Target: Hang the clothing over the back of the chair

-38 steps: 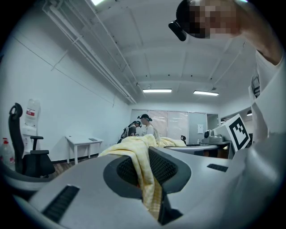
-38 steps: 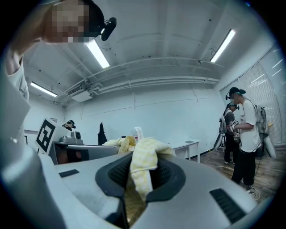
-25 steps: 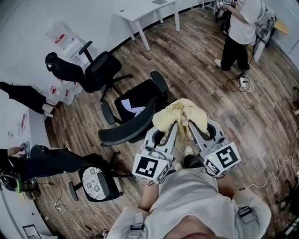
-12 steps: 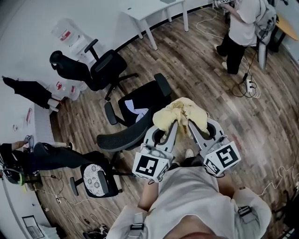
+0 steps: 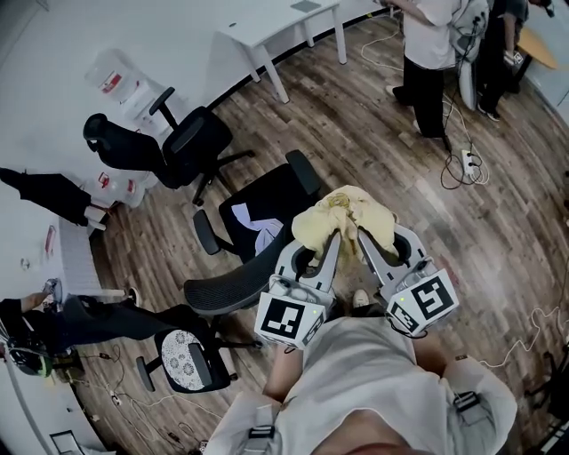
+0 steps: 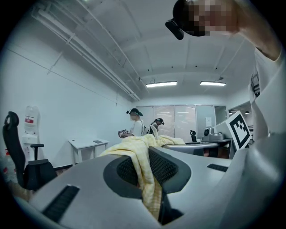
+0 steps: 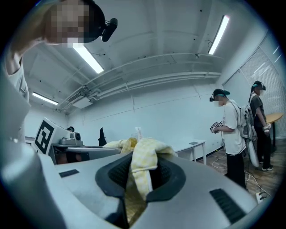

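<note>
Now both grippers hold one pale yellow garment (image 5: 345,213), bunched up between their tips near the centre of the head view. The left gripper (image 6: 149,179) has its jaws clamped on a hanging fold of the cloth, and the right gripper (image 7: 138,179) pinches another fold the same way. The black mesh office chair (image 5: 229,283) stands at eight o'clock of the garment, its backrest apart from the cloth. A second black chair (image 5: 182,142) stands at ten o'clock and a white table (image 5: 276,27) at eleven.
</note>
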A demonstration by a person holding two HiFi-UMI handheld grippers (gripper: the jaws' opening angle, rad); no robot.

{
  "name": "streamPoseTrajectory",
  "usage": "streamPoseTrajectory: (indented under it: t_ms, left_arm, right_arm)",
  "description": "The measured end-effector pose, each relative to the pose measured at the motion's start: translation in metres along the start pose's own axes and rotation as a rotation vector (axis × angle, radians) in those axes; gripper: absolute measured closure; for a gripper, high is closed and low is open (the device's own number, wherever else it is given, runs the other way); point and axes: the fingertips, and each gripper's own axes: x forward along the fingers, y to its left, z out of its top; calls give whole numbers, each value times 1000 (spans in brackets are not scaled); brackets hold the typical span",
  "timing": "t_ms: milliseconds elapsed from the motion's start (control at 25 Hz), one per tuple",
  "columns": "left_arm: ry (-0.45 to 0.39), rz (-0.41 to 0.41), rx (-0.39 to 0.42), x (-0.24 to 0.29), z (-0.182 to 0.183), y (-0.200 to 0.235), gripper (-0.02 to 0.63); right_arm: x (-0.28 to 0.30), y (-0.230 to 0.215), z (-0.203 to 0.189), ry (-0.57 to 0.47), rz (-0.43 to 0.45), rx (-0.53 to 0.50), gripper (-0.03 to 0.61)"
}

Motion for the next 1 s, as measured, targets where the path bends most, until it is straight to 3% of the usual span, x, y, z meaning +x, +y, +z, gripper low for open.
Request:
streamPoseTrajectory:
  t_ms: [600,1000]
  left_arm:
    - [-4,-97,8,33,9,19,555]
    - [-25,-93,24,42,24,38,555]
  right_arm:
    - [19,-25,9,-10,-103,-13,512]
    - [41,-31,23,-36,-101,-37,512]
